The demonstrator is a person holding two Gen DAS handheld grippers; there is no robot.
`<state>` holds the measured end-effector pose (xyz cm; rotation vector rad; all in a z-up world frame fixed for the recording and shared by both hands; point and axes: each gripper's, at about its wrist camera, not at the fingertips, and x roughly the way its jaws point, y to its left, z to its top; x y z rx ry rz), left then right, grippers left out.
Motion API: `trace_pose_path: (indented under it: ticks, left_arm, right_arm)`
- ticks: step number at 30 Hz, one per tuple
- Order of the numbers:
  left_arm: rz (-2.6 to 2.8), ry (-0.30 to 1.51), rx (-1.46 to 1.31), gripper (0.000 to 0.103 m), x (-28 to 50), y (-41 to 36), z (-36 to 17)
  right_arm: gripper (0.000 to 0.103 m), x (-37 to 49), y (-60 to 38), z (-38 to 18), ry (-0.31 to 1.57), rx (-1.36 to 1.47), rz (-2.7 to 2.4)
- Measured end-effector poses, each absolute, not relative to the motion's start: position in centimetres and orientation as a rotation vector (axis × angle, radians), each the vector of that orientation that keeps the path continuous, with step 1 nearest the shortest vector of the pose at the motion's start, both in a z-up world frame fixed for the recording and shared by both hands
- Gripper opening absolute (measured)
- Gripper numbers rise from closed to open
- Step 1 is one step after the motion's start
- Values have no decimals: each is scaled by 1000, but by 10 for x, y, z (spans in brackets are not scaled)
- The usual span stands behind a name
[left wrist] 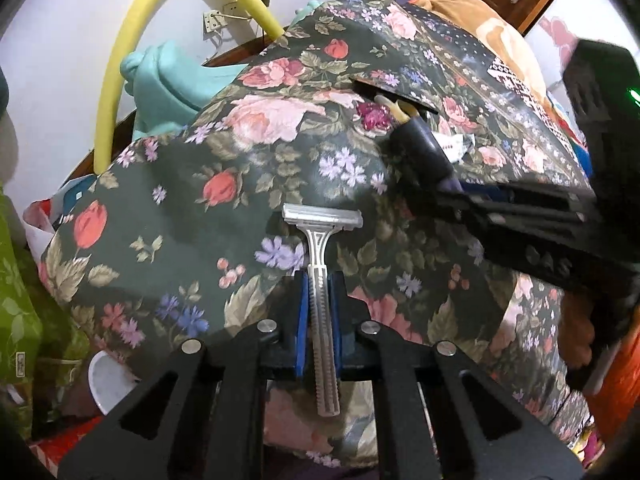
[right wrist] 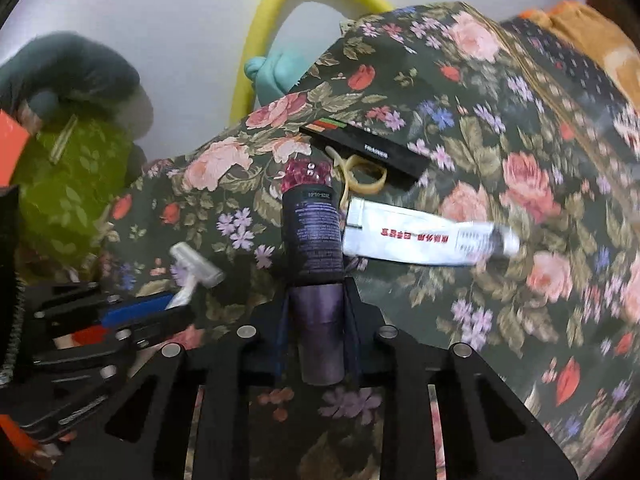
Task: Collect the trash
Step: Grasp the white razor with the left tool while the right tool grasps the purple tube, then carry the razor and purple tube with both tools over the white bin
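My left gripper [left wrist: 319,300] is shut on a silver disposable razor [left wrist: 320,280], head pointing away, above the floral bedspread [left wrist: 200,216]. It also shows at the left of the right wrist view [right wrist: 152,308] with the razor [right wrist: 192,276]. My right gripper [right wrist: 316,320] is shut on a dark purple tube [right wrist: 314,256] with a crimson end; it also shows in the left wrist view [left wrist: 448,184]. A white squeezed tube [right wrist: 420,240], a tan rubber band [right wrist: 360,180] and a flat black box [right wrist: 368,152] lie on the bedspread beyond.
A yellow foam hoop [left wrist: 132,52] and teal cloth [left wrist: 168,84] stand by the white wall behind the bed. A green leafy bag [right wrist: 68,184] hangs at left. Orange blanket [left wrist: 472,16] lies at the far right.
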<state>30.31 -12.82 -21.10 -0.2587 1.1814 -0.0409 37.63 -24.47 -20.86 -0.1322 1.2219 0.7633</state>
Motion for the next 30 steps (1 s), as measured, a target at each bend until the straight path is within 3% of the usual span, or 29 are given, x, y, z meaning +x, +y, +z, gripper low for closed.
trace_pose_path:
  ticks: [8, 20, 30]
  left_arm:
    - [-42, 1177, -337, 8, 298, -130, -202]
    - [-5, 1002, -273, 8, 250, -129, -120]
    - [70, 922, -286, 8, 187, -89, -85]
  right_arm:
    - [22, 350, -268, -183, 1179, -61, 697]
    - [22, 306, -264, -116, 1049, -49, 644]
    - [22, 258, -219, -81, 975, -65, 724]
